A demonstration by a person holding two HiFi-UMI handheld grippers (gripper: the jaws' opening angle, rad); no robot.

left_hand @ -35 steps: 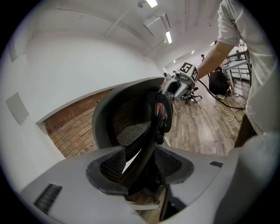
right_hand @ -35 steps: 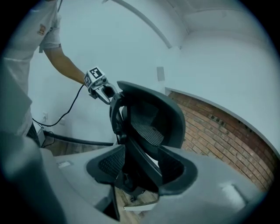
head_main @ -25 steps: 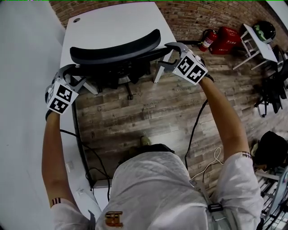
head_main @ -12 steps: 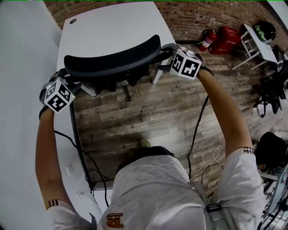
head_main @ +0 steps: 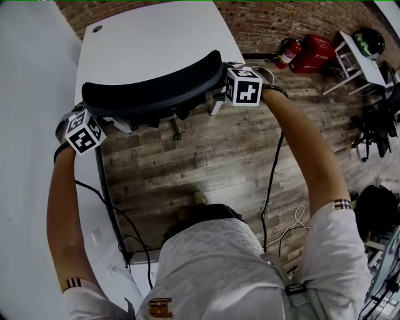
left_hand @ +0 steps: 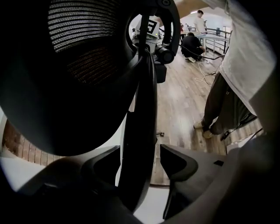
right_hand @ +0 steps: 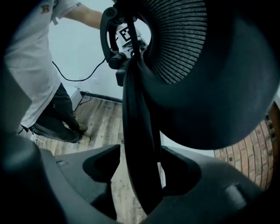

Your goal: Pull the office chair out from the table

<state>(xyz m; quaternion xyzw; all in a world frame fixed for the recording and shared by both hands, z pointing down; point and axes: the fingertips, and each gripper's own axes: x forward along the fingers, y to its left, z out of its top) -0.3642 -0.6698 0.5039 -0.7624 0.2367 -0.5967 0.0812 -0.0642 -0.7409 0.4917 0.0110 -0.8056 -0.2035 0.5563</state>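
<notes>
Since 1 second ago, both grippers have moved in on the 2 ends of the office chair (head_main: 153,87), whose backrest now looks larger in the head view. The front ends of both grippers are now tucked out of sight under the backrest's curved top.

The left gripper (head_main: 89,120) is at the backrest's left end and the right gripper (head_main: 228,87) at its right end, each on an outstretched arm. The chair stands tight against the white table (head_main: 156,31), its backrest overlapping the table's near edge, with wood-plank floor (head_main: 206,150) between it and the person.

In the left gripper view, the jaws stand apart around a dark upright frame bar (left_hand: 141,131) of the backrest. The bar lies against 1 jaw, and floor shows in the gap beside the other.

The right gripper view shows the same arrangement: unclenched jaws straddle the frame bar, with a visible gap on 1 side. Black mesh (right_hand: 179,39) fills the space above.

A red fire extinguisher (head_main: 289,55) lies by the brick wall (head_main: 275,19).
</notes>
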